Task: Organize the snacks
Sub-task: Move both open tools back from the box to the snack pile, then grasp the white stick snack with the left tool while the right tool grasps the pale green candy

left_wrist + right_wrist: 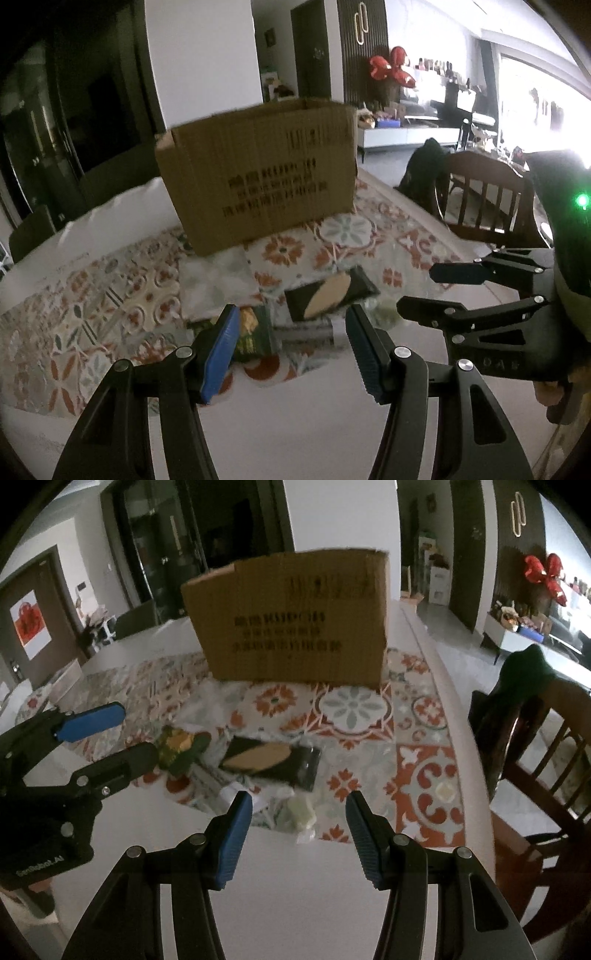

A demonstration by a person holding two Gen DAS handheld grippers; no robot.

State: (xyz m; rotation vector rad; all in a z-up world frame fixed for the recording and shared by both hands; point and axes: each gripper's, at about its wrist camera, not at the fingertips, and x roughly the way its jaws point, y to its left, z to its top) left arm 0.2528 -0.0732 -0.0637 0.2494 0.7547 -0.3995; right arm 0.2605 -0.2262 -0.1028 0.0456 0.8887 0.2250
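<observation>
Corrugated brown cardboard box (pixel 258 173), matt, printed in black; patterned cloth mat (pixel 354 716) over smooth white table (pixel 295 893); glossy dark plastic snack wrapper (pixel 271 762), reflective; green and gold packet (pixel 255 334), slightly shiny; pale translucent plastic wrapper (pixel 301 814); left gripper (pixel 291 350) and right gripper (pixel 301 834) of matt black plastic with silvery metal rivets, ribbed blue rubbery pads (pixel 232 843); dark varnished wooden chair (pixel 535 760)

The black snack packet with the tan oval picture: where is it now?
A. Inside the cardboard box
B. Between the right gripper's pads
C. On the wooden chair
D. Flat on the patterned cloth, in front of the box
D: the black snack packet lies flat on the patterned cloth, on the near side of the cardboard box, with no gripper touching it.
</observation>
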